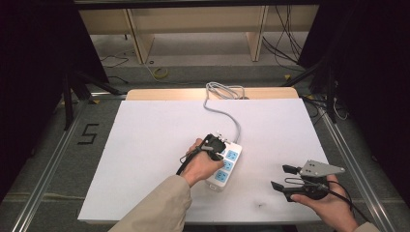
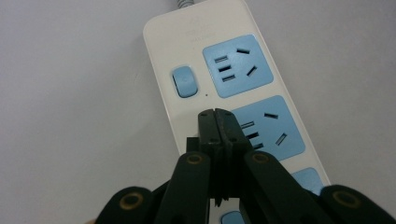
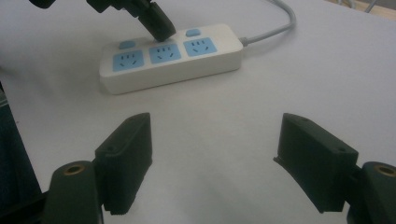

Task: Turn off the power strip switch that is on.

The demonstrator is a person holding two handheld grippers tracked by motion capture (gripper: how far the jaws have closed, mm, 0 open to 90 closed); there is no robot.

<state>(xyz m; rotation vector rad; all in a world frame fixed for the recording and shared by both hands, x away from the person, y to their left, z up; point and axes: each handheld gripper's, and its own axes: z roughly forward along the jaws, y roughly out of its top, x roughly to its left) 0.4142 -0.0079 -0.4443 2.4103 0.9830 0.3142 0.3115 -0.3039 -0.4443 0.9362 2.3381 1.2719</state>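
Where the white plastic power strip lay, a little right of the middle of the white-covered table, it showed three pale blue socket faces in a row and three small blue rocker switches along one long edge, though the third switch was mostly hidden in the left gripper view. One grey cord ran from its far end to a loose coil at the table's back edge. Over the strip's switch edge, beside the middle socket, the left gripper pointed down with its jaws pressed together and nothing between them. Well apart, near the front right of the table, the right gripper had its jaws spread wide and empty.
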